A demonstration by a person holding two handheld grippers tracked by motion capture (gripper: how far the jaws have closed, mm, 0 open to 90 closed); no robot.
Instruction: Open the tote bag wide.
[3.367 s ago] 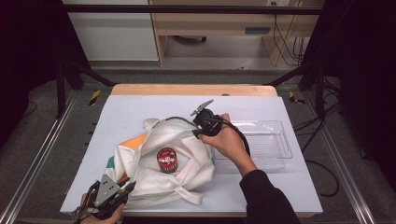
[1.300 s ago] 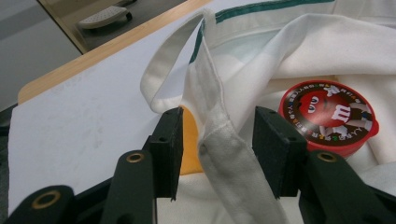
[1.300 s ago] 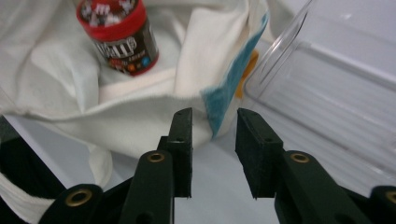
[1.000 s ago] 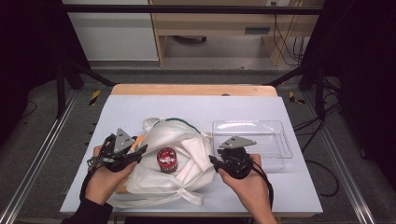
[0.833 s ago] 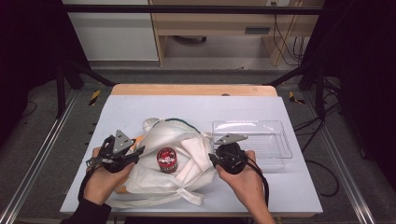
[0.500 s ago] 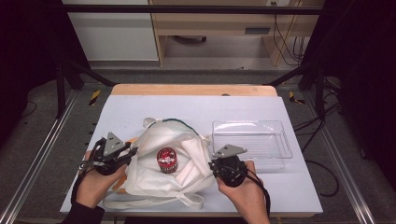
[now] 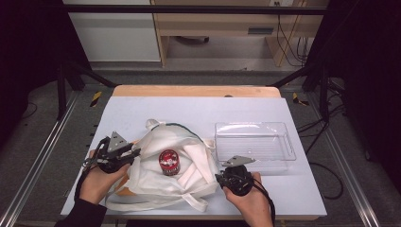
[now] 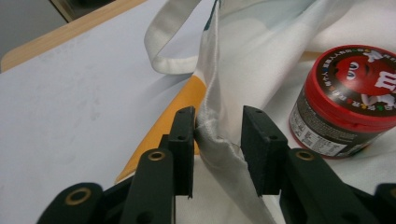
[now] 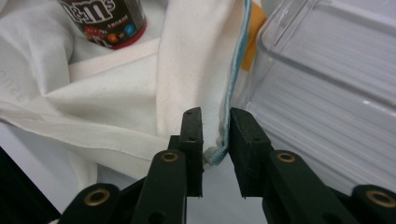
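My left gripper [image 8: 217,140] has a fold of the white bag [image 7: 161,175] between its jaws, not yet clenched. My right gripper [image 9: 216,133] is released too, its jaws around the blue-stitched hem. The candy jar [image 7: 169,162] stands on the bag, centre frame; the clear tray [image 7: 255,142] lies right. I judge I must pinch both edges next.

Claw [image 9: 216,140] parted, straddling bag [image 9: 140,93] edge; clear tray [image 9: 327,84] beside; candy jar [image 9: 105,21] beyond.
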